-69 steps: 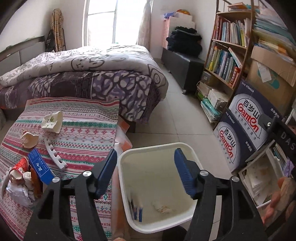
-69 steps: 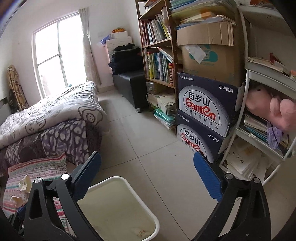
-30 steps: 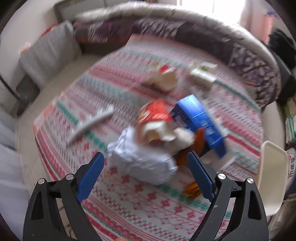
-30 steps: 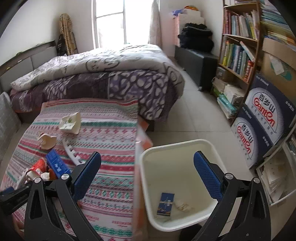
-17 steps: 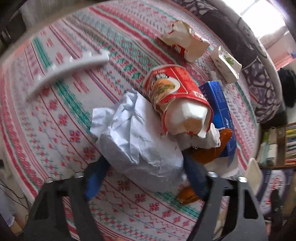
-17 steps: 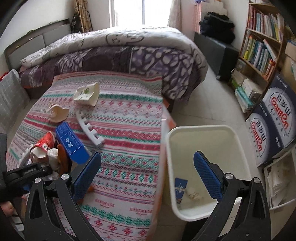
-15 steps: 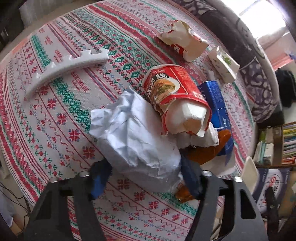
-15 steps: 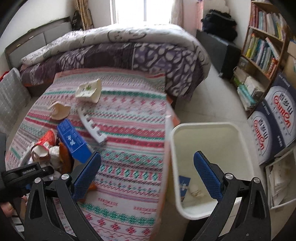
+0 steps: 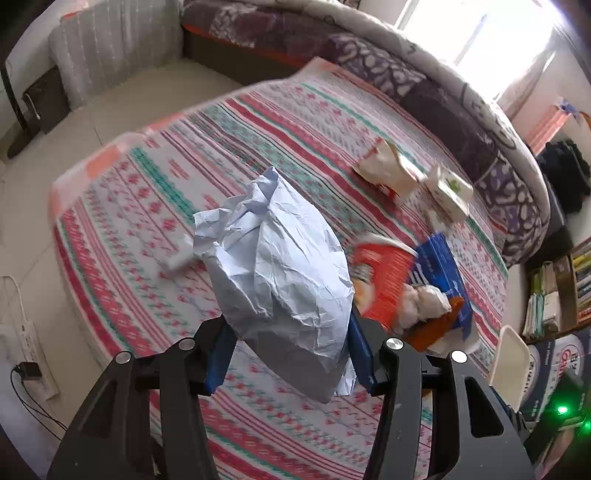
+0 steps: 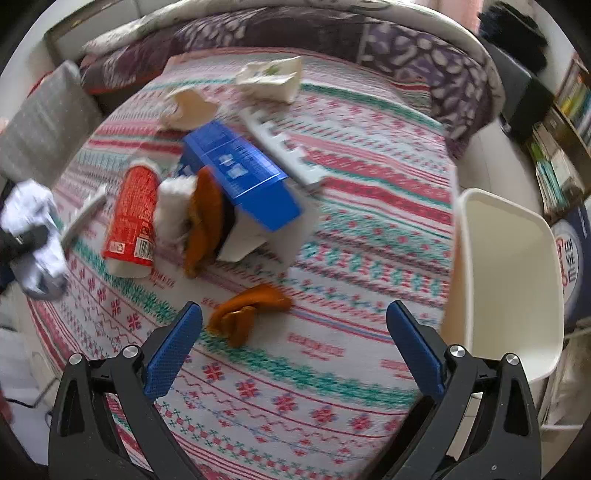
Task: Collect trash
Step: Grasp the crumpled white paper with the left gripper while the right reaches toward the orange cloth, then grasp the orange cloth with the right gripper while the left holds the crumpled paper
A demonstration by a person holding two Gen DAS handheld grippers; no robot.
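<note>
My left gripper [image 9: 288, 350] is shut on a crumpled white paper bag [image 9: 280, 273] and holds it above the patterned tablecloth [image 9: 184, 184]; the bag also shows at the left edge of the right wrist view [image 10: 33, 236]. My right gripper [image 10: 293, 343] is open and empty, low over an orange peel [image 10: 245, 310]. Behind it lie a red noodle cup [image 10: 131, 221], a blue box [image 10: 240, 177], a white tissue [image 10: 173, 210] and more orange peel [image 10: 205, 225]. The white trash bin [image 10: 506, 280] stands at the table's right edge.
Further back on the cloth lie a white plastic comb-like strip [image 10: 284, 147], a torn paper cup [image 10: 188, 107] and a small white carton [image 10: 273, 77]. A bed with a patterned quilt [image 10: 332, 33] is behind. Bookshelves [image 10: 565, 122] stand at right.
My left gripper closed on the paper bag and lifted it off the pile. My right gripper moved from over the bin down toward the orange peel on the table.
</note>
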